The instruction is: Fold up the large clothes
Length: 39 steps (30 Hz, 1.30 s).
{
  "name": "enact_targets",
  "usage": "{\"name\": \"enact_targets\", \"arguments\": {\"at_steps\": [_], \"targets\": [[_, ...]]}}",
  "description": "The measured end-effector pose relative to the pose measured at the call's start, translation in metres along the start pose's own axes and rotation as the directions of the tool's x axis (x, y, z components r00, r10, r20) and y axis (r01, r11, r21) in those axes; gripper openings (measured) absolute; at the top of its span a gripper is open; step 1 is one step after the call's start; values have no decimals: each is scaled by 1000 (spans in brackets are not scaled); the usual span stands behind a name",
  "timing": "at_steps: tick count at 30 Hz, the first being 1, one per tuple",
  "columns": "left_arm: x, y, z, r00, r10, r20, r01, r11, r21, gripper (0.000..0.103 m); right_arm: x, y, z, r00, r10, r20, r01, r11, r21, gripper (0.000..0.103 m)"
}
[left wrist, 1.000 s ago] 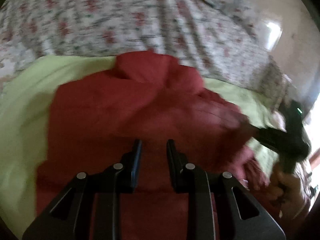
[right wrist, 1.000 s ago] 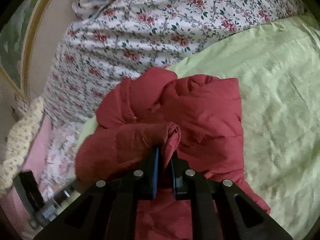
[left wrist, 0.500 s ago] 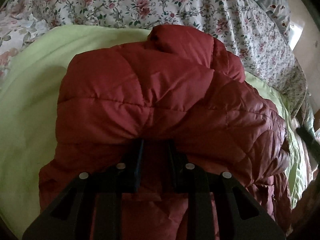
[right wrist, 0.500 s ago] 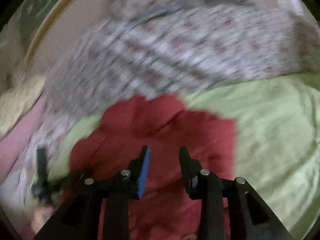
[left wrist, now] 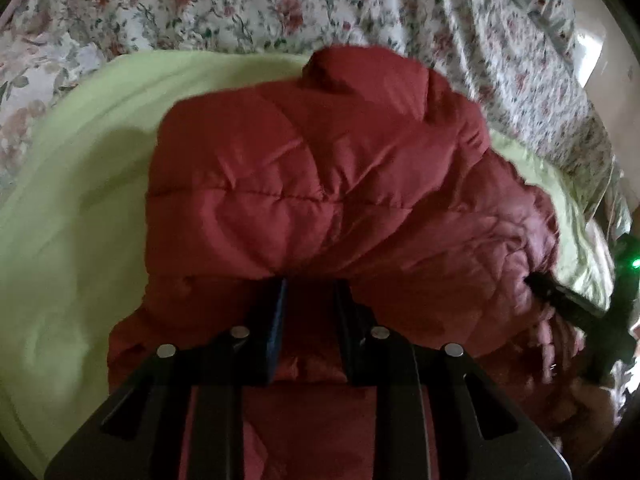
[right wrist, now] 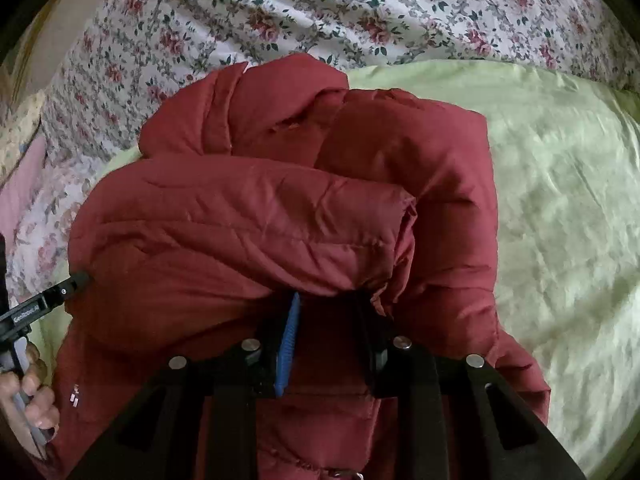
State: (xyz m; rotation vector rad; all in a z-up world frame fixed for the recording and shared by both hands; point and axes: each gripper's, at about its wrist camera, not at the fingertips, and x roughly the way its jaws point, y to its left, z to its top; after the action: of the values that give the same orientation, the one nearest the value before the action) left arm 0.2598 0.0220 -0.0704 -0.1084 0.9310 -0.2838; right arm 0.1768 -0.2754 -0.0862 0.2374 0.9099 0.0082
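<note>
A dark red quilted jacket (left wrist: 320,180) lies bunched on a light green sheet (left wrist: 80,220). My left gripper (left wrist: 310,284) points down at its near edge. Its jaws stand a little apart, their tips hidden under a puffy fold, with red fabric in the gap. My right gripper (right wrist: 326,296) sits the same way at the jacket (right wrist: 260,220), tips tucked beneath a sleeve folded across the body. Its jaws are closing with fabric between them. Each gripper shows in the other's view at the jacket's side: the right gripper (left wrist: 538,284) and the left gripper (right wrist: 80,282).
A floral bed cover (right wrist: 320,8) lies beyond the green sheet (right wrist: 560,200) and also fills the back of the left view, floral cover (left wrist: 240,0). A hand (right wrist: 32,392) holds the left gripper's handle. A pink cloth (right wrist: 24,184) lies at the far left.
The right gripper let go of the pinched jacket fold, swung off with jaws wide, then came down under the folded sleeve. The left gripper sank until its tips went under the jacket fold.
</note>
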Motion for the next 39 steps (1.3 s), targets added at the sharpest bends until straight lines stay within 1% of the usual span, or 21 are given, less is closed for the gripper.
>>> {"name": "enact_targets", "arguments": {"at_steps": [2,4,6,8,9,12,15,16,17,19,24,29,34,36,37,39], "targets": [[7,-4,0,1000,22,2,-22,999,23,22,1,4,0,1000,-18,1,18,1000,-18,27],[8,-5,0,1000,24,3,-24,999,21,22,2,1,-2,1000,-12,3,12,1000,-14,27],[3,-2,1,1000,7,4,-7,1000,-2,22,2,0,-2,1000,2,0,-2,1000,1,27],[-7,2,-1,1000,-20,6,20,1000,-23,22,-3,0,-1,1000,23,6,-23,1000,20,29],[-11,3,-2,1000,-25,7,25,999,-26,22,-8,-2,0,999,42,10,-42,999,32,30],[-29,7,-7,999,-39,16,40,999,-35,23,-25,-2,-2,998,64,21,-65,996,53,31],[-49,12,-17,998,-55,28,57,997,-51,34,-48,1,-7,996,79,33,-81,995,57,36],[-54,13,-21,998,-49,28,51,997,-54,39,-57,2,-10,996,87,37,-89,994,58,40],[-61,15,-28,999,-43,27,45,997,-58,40,-65,3,-15,995,97,39,-99,993,59,45],[-71,19,-39,999,-39,24,41,997,-65,40,-82,4,-23,991,123,45,-126,990,60,53],[-97,38,-76,999,-42,6,42,993,-113,40,-122,3,-52,987,152,49,-155,986,60,61],[-118,54,-111,998,-52,-19,48,985,-165,40,-154,-2,-79,988,147,56,-150,986,71,73],[-133,61,-138,998,-54,-28,47,981,-189,40,-177,-6,-106,993,106,54,-109,992,56,74],[-136,64,-150,998,-56,-42,47,981,-190,43,-184,-11,-117,995,84,54,-87,994,65,75],[-139,64,-155,997,-55,-45,46,981,-189,46,-187,-15,-122,996,76,47,-80,994,73,75],[-144,64,-163,998,-55,-43,46,982,-182,48,-190,-24,-131,998,63,30,-66,993,96,75]]}}
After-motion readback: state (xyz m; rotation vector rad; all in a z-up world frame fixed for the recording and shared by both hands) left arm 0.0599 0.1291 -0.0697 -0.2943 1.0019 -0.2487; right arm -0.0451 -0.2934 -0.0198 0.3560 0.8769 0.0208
